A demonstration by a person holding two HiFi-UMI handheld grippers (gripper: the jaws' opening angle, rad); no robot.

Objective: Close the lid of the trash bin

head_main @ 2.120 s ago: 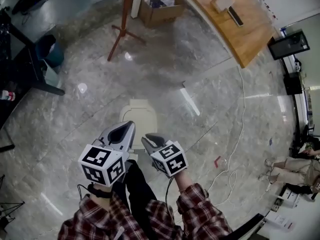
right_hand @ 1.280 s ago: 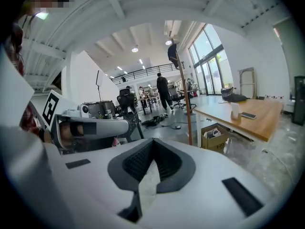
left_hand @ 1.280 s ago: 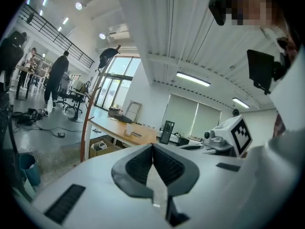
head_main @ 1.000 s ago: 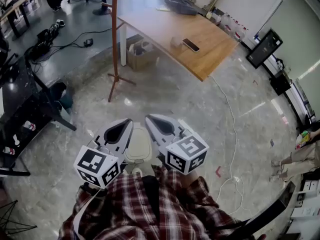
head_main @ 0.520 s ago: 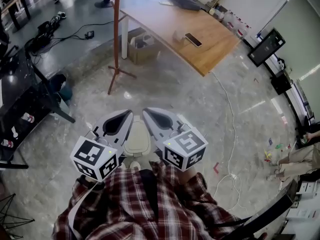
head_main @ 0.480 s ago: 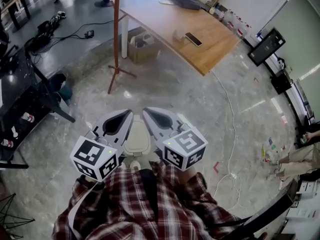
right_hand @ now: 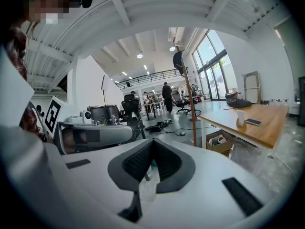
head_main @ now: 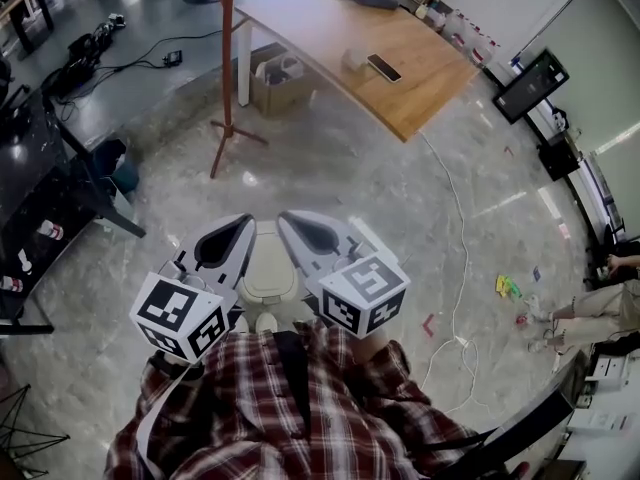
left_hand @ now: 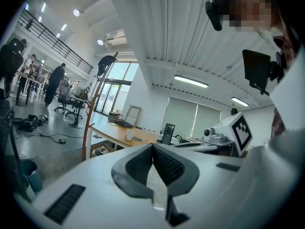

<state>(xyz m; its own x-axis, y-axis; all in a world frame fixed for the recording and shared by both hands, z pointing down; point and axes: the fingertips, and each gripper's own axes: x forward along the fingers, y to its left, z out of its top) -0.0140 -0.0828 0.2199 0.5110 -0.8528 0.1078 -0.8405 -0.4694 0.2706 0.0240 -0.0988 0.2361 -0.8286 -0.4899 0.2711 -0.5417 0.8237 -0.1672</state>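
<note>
- A wooden table [head_main: 420, 78] takes up the far side, with a phone [head_main: 384, 66] and a small white box [head_main: 352, 60] lying on it.
- A cardboard box [head_main: 278, 80] sits on the floor under its near end.
- A reddish coat stand [head_main: 228, 58] rises just beside that box.
- A white cable [head_main: 455, 258] trails over the marble floor [head_main: 330, 178].
- Coloured bits [head_main: 508, 286] lie scattered right of the cable.
- A black rack [head_main: 50, 183] stands at the left, with a blue bucket [head_main: 118, 173] beside it.
- A dark monitor [head_main: 527, 83] stands beyond the table.

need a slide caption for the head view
Left tool and right tool, both shut, held above a beige trash bin on the marble floor.
</note>
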